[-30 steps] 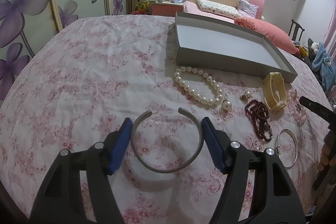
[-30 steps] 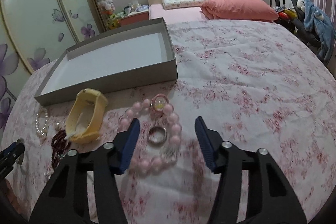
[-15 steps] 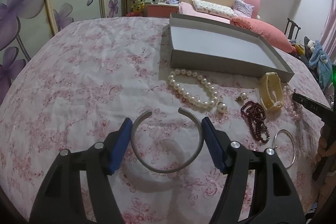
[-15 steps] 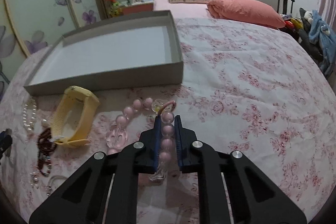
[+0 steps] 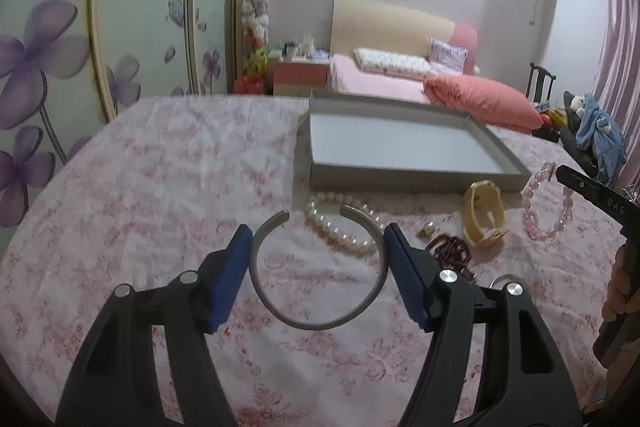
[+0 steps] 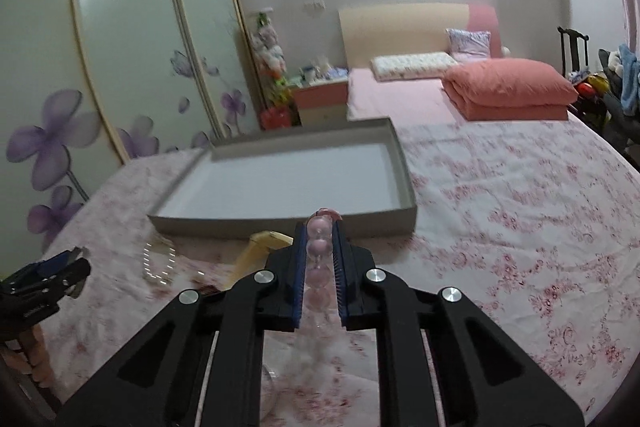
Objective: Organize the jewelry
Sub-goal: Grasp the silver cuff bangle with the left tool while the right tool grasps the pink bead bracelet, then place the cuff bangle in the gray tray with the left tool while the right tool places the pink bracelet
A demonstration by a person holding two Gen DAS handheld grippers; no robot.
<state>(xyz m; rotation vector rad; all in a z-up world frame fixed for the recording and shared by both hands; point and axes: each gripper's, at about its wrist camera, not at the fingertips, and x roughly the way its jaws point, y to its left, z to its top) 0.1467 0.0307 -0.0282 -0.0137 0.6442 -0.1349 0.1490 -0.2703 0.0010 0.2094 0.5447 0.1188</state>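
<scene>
Both grippers have lifted their bracelets off the flowered pink bedspread (image 5: pixel 140 207) since a second ago, so two pieces are now ready to carry to the shallow grey cardboard box (image 5: pixel 404 181).

The right gripper (image 6: pixel 319 259), whose jaws stood apart around the pink beaded bracelet (image 6: pixel 319 251) a second ago, is now clamped tight on it; in the left view the loop dangles clear of the bedspread. The left gripper (image 5: pixel 318 263) holds its half-wide spread, blue pads pressing both sides of the open silver cuff bangle (image 5: pixel 316 323). Pieces left on the bedspread near the box's front wall: white pearl bracelet (image 5: pixel 340 231), dark red bead string (image 5: pixel 448 247), pale yellow watch-like band (image 5: pixel 484 223).
</scene>
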